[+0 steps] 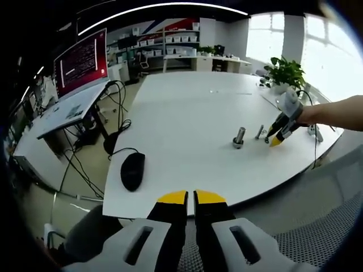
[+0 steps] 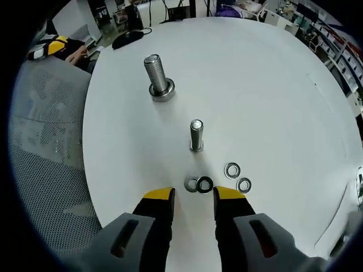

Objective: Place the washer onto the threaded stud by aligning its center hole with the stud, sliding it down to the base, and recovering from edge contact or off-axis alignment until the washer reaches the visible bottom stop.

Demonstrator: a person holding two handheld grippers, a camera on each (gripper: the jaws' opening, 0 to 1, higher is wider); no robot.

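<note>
Nearest the right gripper [image 2: 194, 194], jaws spread and holding nothing, two washers [image 2: 199, 184] lie touching on the white surface [image 2: 272, 85], just beyond the tips. Two more washers [image 2: 237, 177] sit slightly right. Farther on stands a small threaded stud [image 2: 196, 135], then a larger stud [image 2: 156, 76] far left. Left gripper [image 1: 190, 197] hangs off the surface edge, jaws nearly pressed together, empty; black mouse [image 1: 132, 170] just beyond.

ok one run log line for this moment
right gripper: open, over loose washers | small stud: bare | left gripper: shut, idle
</note>
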